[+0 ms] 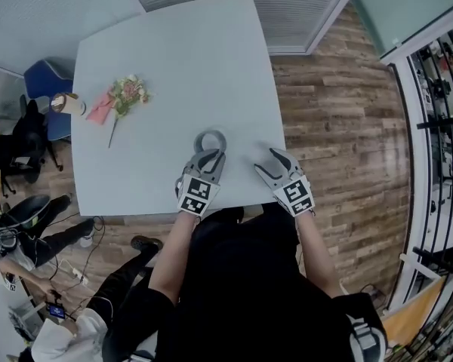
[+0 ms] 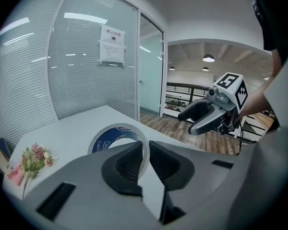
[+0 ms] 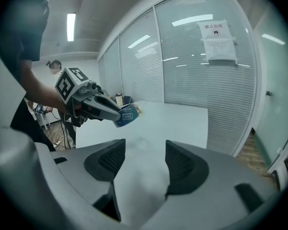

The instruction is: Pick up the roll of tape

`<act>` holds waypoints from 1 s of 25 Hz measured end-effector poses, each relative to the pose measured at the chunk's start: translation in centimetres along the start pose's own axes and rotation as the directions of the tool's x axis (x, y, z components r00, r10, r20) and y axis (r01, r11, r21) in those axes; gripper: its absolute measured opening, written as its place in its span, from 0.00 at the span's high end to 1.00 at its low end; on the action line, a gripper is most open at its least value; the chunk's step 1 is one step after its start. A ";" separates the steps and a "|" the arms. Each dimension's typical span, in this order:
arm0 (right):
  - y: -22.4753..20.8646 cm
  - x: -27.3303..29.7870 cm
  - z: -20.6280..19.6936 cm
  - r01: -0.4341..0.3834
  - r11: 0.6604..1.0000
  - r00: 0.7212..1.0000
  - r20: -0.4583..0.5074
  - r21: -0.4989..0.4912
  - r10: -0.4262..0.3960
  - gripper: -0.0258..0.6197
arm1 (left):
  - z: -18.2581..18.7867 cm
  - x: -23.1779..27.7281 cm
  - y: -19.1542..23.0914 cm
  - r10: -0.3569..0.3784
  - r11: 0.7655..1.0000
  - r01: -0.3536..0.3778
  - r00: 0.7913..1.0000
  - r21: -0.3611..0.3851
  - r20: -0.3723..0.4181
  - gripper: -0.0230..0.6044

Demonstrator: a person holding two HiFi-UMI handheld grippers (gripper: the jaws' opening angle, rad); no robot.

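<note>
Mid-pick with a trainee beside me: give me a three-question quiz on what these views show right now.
1. Multiple choice: the left gripper is shut on A) the roll of tape, B) a pair of scissors, C) nothing.
2. True or false: the right gripper is also clamped on the tape.
3. Fill in: on the left part of the table, far from both grippers, lies a small bunch of ____.
Key: 1 A. 2 False: its jaws stand apart with nothing between them. 3 flowers.
</note>
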State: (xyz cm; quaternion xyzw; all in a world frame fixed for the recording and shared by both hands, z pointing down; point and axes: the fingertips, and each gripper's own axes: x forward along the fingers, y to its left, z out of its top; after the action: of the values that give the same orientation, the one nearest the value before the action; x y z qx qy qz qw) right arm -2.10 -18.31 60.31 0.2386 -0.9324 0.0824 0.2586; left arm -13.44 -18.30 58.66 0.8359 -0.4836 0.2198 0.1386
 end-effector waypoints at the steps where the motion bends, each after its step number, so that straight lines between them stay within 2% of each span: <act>1: 0.0 0.2 0.4 -0.005 1.000 1.000 0.003 -0.009 0.005 0.54 | 0.6 -0.2 0.2 0.005 1.000 -0.005 1.000 0.002 0.012 0.87; 8: -0.5 0.9 2.6 -0.030 0.998 0.999 0.031 -0.054 0.031 0.53 | 3.4 -1.0 1.1 0.038 0.999 -0.039 0.997 0.004 0.066 0.87; 15: -0.7 0.9 3.3 -0.038 0.996 0.998 0.047 -0.080 0.042 0.51 | 4.0 -1.8 1.0 0.067 0.998 -0.068 0.994 0.010 0.084 0.87; 25: -1.7 0.3 4.1 -0.125 0.986 0.988 0.076 -0.111 0.134 0.51 | 5.5 -2.3 0.5 0.151 0.989 -0.150 0.985 -0.014 0.089 0.87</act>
State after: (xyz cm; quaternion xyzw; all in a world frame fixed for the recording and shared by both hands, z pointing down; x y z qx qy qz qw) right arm -3.33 -21.03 56.97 0.1668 -0.9590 0.0393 0.2259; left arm -13.56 -19.32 52.73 0.8055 -0.5519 0.1901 0.1027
